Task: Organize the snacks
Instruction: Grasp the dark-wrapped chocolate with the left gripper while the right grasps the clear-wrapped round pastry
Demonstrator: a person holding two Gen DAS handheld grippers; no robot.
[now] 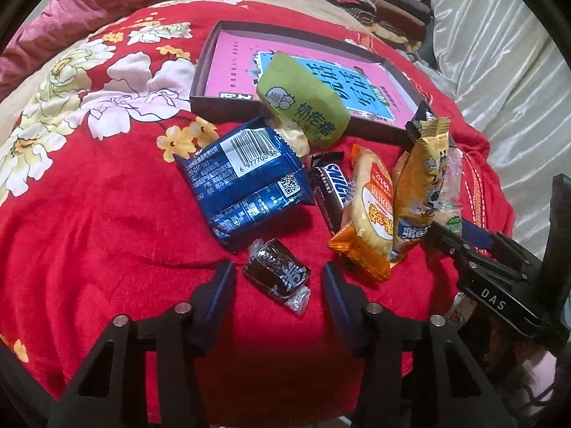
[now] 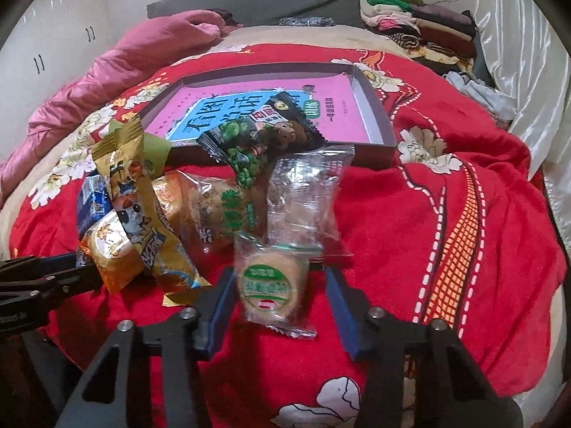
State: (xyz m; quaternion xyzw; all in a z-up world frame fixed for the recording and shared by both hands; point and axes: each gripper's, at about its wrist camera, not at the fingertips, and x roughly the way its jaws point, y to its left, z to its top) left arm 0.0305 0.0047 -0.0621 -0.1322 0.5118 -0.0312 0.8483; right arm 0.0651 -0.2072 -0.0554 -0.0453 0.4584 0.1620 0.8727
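Observation:
A shallow dark box (image 1: 228,101) with a pink book inside lies on the red floral blanket; it also shows in the right wrist view (image 2: 378,121). A green snack pack (image 1: 303,103) leans on its rim. In front lie a blue pack (image 1: 249,178), a Snickers bar (image 1: 330,189), an orange pack (image 1: 367,214) and a yellow pack (image 1: 421,178). My left gripper (image 1: 278,278) is open around a small dark candy (image 1: 274,273). My right gripper (image 2: 274,285) is open around a clear-wrapped round pastry (image 2: 273,281). A black pea pack (image 2: 260,135) rests on the box edge.
A pink duvet (image 1: 89,7) lies at the far left. Folded clothes (image 2: 421,25) are stacked at the far right by a white satin curtain (image 1: 499,53). A clear wrapper (image 2: 307,192) and another pastry pack (image 2: 214,207) lie by the pile.

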